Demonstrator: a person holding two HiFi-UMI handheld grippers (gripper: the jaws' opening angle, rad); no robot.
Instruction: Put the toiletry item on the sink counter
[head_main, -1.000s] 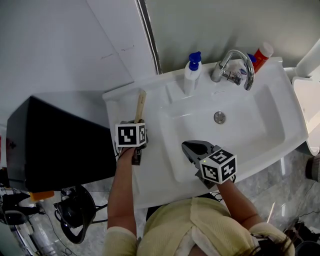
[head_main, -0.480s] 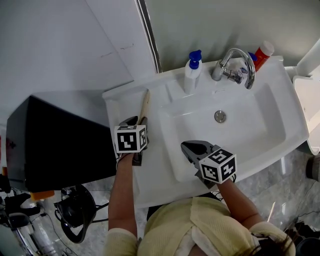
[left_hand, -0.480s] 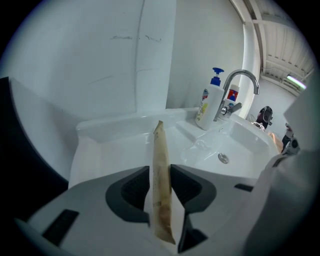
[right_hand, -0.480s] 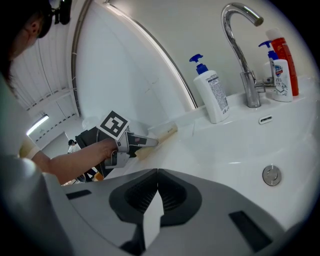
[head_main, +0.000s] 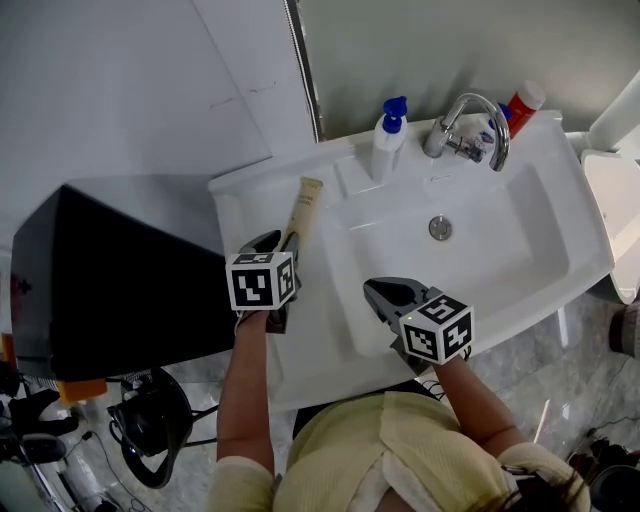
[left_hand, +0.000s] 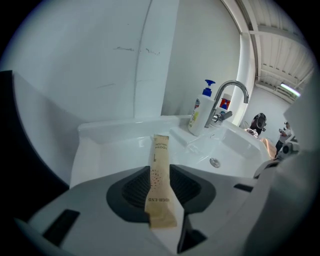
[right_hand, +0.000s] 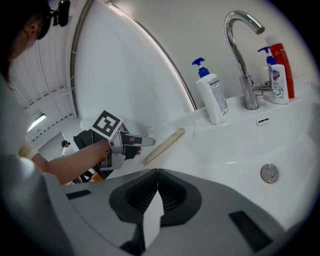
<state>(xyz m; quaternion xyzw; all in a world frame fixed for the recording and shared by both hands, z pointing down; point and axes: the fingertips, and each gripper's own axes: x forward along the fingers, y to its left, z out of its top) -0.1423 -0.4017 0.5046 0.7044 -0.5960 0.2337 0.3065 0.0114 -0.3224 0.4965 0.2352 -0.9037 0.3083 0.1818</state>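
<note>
My left tongs (head_main: 277, 242) have just been opening and stand wide, gripping nothing. The flat, narrow tan paper toothbrush packet (head_main: 303, 203) lies on the glossy white bench (head_main: 238, 200) left of the basin (head_main: 490, 255), its near end by the parted tips. My right tongs (head_main: 383, 296) are closed and empty over the basin's near side.

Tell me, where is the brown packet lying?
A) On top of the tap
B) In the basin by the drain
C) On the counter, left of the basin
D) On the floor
C: the packet lies flat on the white counter, left of the basin, and nothing is pinching it.
</note>
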